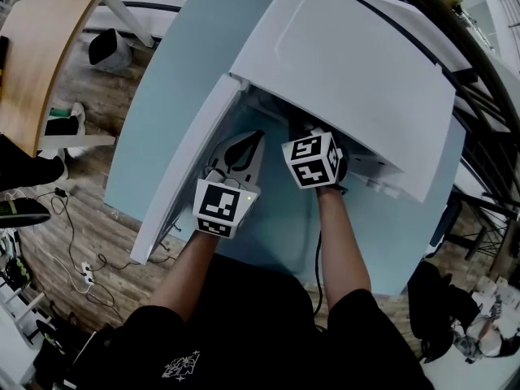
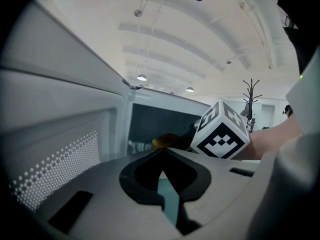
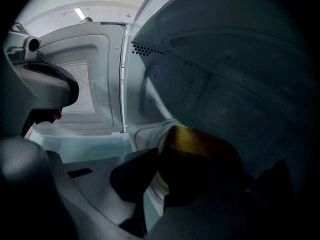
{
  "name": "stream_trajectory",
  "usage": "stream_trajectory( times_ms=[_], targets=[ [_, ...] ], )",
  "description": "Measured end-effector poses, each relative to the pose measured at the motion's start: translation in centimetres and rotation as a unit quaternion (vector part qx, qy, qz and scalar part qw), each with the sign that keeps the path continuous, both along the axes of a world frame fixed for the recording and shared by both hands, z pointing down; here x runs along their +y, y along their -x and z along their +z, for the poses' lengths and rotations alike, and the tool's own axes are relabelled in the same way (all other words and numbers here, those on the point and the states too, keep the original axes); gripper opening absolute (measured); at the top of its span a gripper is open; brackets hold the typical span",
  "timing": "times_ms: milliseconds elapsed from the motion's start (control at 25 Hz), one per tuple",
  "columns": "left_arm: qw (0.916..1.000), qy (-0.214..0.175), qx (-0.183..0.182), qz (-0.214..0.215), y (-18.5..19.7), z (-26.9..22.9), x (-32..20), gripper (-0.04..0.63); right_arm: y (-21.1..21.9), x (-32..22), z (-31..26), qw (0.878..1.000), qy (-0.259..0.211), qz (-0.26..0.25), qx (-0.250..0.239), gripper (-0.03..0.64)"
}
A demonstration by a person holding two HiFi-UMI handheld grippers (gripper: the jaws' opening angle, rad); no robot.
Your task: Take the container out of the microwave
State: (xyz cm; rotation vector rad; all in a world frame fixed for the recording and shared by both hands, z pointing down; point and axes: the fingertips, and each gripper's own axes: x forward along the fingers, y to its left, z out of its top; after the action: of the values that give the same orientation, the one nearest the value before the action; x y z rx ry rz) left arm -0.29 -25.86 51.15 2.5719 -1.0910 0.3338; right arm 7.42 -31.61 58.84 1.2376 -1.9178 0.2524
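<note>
- The white box-shaped microwave [image 1: 341, 63] stands on the pale blue surface [image 1: 162, 80] with its door [image 1: 183, 177] swung open.
- The yellowish translucent container [image 3: 200, 141] sits inside the microwave, close to the opening.
- The right hand-held gripper [image 3: 157, 166] reaches into the microwave, its jaws clamped across the container's near wall.
- The left hand-held gripper [image 2: 161, 156] hovers just outside the microwave, beside the door, with its jaws together and empty.

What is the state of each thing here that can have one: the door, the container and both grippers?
door: open.
container: inside the microwave, held at its rim.
left gripper: fingers together, empty.
right gripper: fingers closed on the container.
</note>
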Motion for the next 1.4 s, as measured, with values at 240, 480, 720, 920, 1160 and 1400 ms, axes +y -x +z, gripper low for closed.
stream_trajectory(
  times_ms=[240, 480, 720, 920, 1160, 1400],
  targets=[
    [1.0000, -0.003, 0.000, -0.003, 0.1, -0.2, -0.1, 0.008, -0.1, 0.4, 0.0, 1.000, -0.005, -0.006, 0.011, 0.025],
    [1.0000, -0.005, -0.002, -0.004, 0.1, -0.4, 0.2, 0.008, -0.2, 0.8, -0.5, 1.000, -0.014, -0.011, 0.006, 0.025],
    [0.9999, -0.006, -0.001, -0.008, 0.0, -0.8, 0.6, 0.008, 0.2, 1.9, -1.2, 1.000, -0.019, -0.024, 0.002, 0.025],
    [0.9999, -0.005, -0.006, -0.014, 0.3, -0.9, 1.5, 0.008, 0.6, 3.2, -1.7, 0.999, -0.020, -0.035, 0.001, 0.025],
    [0.9997, -0.011, -0.010, -0.021, 0.5, -1.5, 2.7, 0.008, 1.0, 5.0, -2.4, 0.999, -0.022, -0.048, 0.000, 0.025],
    [0.9993, -0.017, -0.015, -0.028, 0.8, -2.0, 4.0, 0.008, 1.7, 7.2, -3.0, 0.998, -0.022, -0.065, 0.000, 0.025]
  ],
)
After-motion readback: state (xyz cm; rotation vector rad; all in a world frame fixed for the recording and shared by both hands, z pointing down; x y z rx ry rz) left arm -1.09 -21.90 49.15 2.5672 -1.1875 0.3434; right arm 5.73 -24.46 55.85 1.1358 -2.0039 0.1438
